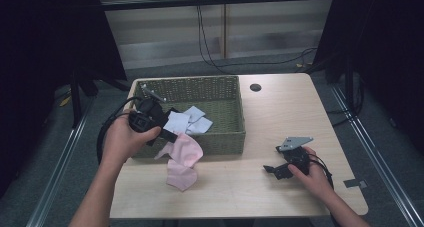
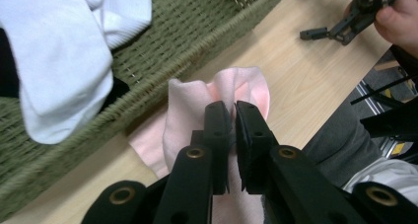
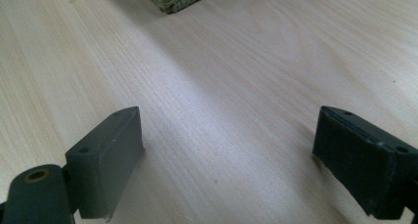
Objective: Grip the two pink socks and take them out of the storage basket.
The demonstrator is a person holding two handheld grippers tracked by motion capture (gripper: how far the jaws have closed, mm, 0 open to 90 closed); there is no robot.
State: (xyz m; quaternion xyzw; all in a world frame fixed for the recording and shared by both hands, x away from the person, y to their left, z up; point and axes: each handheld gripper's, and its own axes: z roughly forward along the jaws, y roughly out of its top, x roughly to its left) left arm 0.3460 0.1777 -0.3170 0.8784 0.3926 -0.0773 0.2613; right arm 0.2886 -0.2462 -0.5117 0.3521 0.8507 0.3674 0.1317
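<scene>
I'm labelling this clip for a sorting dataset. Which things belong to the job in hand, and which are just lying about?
In the job:
- pink cloth, pinched by the left hand-held gripper
- woven basket
- white cloths inside it

Lying about:
- right hand-held gripper, open over bare table
- cables behind

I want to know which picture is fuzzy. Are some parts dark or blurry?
High view: dim, the room's edges nearly black, the table lit softly. Left gripper view: the pink cloth is fairly sharp, while the white cloths in the basket look smeared. Right gripper view: the nearby wood grain is crisp, the far part hazy, and a soft shadow band crosses the table.
</scene>
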